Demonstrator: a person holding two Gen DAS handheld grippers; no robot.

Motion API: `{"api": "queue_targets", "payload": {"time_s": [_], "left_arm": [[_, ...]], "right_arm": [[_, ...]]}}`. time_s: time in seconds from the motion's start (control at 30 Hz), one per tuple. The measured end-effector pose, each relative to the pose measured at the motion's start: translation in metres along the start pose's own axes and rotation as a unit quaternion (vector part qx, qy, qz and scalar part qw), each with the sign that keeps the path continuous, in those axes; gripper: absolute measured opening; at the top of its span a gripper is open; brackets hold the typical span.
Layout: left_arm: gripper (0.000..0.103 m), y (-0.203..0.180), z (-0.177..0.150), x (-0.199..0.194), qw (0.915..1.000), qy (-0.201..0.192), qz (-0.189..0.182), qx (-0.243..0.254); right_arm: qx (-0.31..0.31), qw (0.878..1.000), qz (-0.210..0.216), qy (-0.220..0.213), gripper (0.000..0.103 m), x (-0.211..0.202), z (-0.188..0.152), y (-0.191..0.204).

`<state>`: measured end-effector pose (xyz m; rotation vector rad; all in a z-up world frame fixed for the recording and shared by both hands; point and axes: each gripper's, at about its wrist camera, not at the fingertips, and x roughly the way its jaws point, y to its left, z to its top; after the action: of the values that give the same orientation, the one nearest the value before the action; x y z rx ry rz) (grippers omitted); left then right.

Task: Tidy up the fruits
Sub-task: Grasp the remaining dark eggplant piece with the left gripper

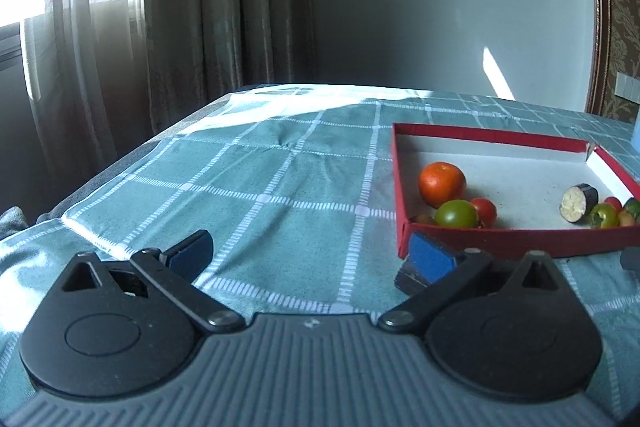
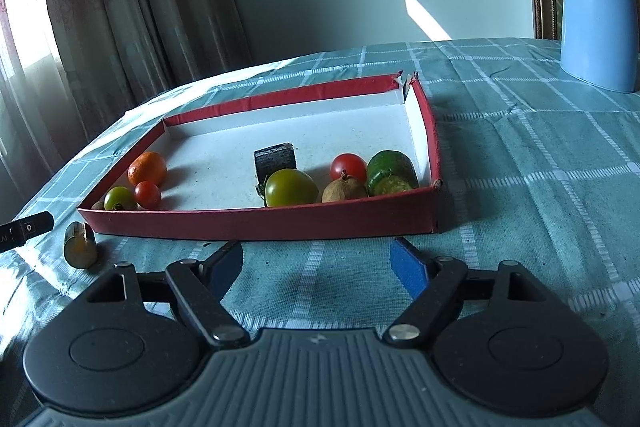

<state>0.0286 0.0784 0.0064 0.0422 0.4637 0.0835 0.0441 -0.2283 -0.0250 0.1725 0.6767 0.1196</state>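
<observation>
The shallow red cardboard tray (image 2: 256,223) on the teal checked tablecloth (image 2: 540,187) holds an orange (image 2: 147,167), tomatoes and what looks like a cut cucumber piece (image 2: 390,169). 1 yellowish cut piece (image 2: 80,245) lies outside. Both the left gripper (image 1: 308,259) and right gripper (image 2: 316,263) gape wide, empty.

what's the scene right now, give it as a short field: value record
surface: table with teal checked cloth
tray: red-walled tray, white floor
in tray, left corner: orange, green tomato, red tomato
in tray, right side: black chunk, big green tomato, red tomato, brown fruit, cut green piece
outside tray: cut yellow piece on the cloth by the left corner
back right: blue jug
left gripper: open, empty
right gripper: open, empty
</observation>
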Motion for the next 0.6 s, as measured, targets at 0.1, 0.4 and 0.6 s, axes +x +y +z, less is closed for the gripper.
{"api": "queue_targets", "payload": {"time_s": [0.1, 0.4, 0.6], "left_arm": [[0.103, -0.017, -0.001, 0.001, 0.9989, -0.002, -0.007, 0.047], [0.103, -0.028, -0.003, -0.008, 0.9943, -0.031, -0.069, 0.076], [0.085, -0.043, -0.002, 0.013, 0.9917, 0.028, -0.074, 0.101]], "right_arm": [[0.001, 1.0, 0.001, 0.0, 0.081, 0.0, 0.0, 0.0], [0.004, 1.0, 0.005, -0.001, 0.082, 0.0, 0.0, -0.001], [0.006, 1.0, 0.006, -0.001, 0.082, -0.001, 0.0, -0.001]]}}
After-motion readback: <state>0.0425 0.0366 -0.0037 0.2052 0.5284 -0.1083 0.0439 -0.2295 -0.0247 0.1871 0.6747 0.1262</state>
